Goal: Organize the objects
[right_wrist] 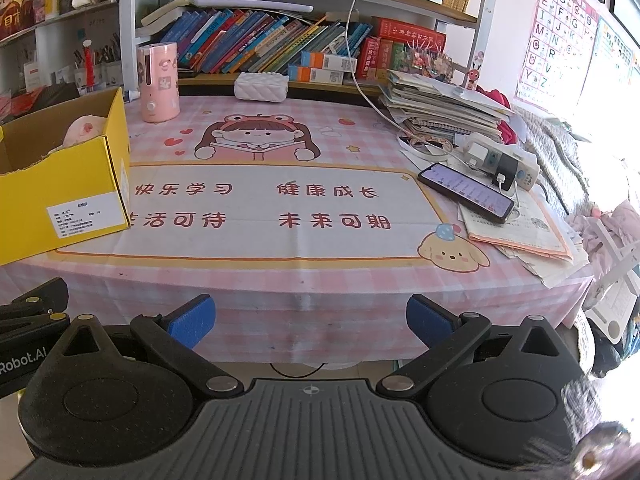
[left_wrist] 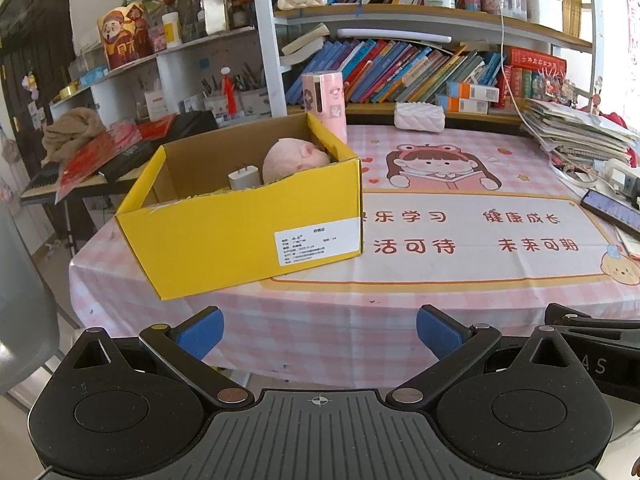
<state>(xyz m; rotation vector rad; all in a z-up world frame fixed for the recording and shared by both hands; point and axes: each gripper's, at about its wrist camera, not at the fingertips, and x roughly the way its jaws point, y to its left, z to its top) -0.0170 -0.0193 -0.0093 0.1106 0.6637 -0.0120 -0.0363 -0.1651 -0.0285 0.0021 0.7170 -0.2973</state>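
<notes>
A yellow cardboard box (left_wrist: 240,236) (right_wrist: 60,184) stands open on the left of the pink checked table (left_wrist: 440,292) (right_wrist: 304,280). Inside it lie a pink plush toy (left_wrist: 296,158) (right_wrist: 82,130) and a white charger plug (left_wrist: 244,177). Behind the box stands a pink cylindrical device (left_wrist: 325,102) (right_wrist: 158,82). My left gripper (left_wrist: 319,332) hangs open before the table's front edge, nothing between its blue pads. My right gripper (right_wrist: 308,320) is open too, empty, at the front edge further right.
A white quilted pouch (left_wrist: 419,116) (right_wrist: 261,87) lies at the back by the bookshelf. A paper stack (right_wrist: 440,108), power strip (right_wrist: 504,162), phone (right_wrist: 466,192) and loose sheets (right_wrist: 520,228) crowd the right side. A keyboard with red papers (left_wrist: 92,160) stands left of the table.
</notes>
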